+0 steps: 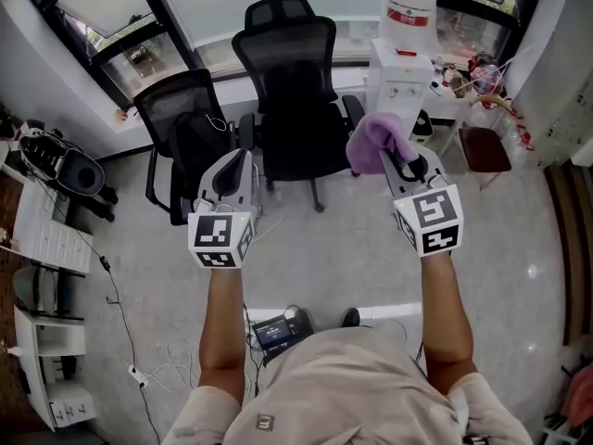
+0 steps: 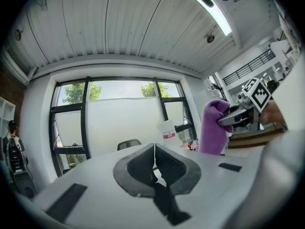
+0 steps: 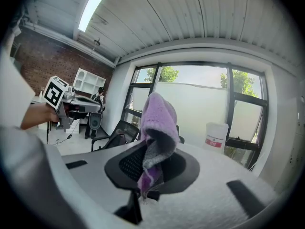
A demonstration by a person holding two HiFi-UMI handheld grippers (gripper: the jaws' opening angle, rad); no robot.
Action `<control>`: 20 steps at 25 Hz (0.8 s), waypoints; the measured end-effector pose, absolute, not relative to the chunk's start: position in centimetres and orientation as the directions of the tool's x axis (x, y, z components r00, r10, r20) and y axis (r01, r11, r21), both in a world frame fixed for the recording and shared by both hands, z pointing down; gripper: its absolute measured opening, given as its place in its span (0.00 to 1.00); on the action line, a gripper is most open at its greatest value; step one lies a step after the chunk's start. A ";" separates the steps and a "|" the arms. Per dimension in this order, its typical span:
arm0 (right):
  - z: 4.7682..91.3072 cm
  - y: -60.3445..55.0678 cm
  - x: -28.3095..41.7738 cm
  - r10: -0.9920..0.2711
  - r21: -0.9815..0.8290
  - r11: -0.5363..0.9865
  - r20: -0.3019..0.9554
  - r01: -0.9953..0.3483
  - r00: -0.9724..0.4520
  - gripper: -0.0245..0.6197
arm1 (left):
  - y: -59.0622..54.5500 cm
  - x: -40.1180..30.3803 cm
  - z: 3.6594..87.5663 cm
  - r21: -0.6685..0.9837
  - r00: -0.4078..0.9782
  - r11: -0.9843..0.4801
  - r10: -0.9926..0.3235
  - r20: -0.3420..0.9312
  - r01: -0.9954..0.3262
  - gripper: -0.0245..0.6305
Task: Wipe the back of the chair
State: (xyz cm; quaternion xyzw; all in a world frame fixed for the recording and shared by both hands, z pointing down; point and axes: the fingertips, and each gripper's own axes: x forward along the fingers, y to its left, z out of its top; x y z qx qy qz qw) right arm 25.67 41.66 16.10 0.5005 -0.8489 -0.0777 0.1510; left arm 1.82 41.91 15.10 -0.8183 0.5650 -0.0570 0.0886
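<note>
A black mesh office chair (image 1: 292, 91) faces me in front of the window, its seat toward me and its back's rear side hidden. My right gripper (image 1: 394, 158) is shut on a purple cloth (image 1: 375, 142), held up to the right of the chair and apart from it. In the right gripper view the cloth (image 3: 157, 123) stands bunched up between the pads. My left gripper (image 1: 241, 156) hovers by the chair's left armrest; its jaws (image 2: 154, 151) are shut with nothing between them. The chair's top (image 2: 128, 143) shows low in the left gripper view.
A second black chair (image 1: 181, 128) stands left of the first. A white water dispenser (image 1: 403, 63) with a bottle is at the back right, a small red stool (image 1: 484, 148) beyond it. Cables (image 1: 120, 304) trail over the floor at left, beside white shelves (image 1: 46, 239).
</note>
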 end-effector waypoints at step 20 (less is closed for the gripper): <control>15.7 41.7 33.5 -0.858 0.230 0.514 0.136 -0.827 -0.495 0.12 | 42.0 10.6 13.7 -0.253 0.340 -0.326 -0.940 -0.012 -0.911 0.05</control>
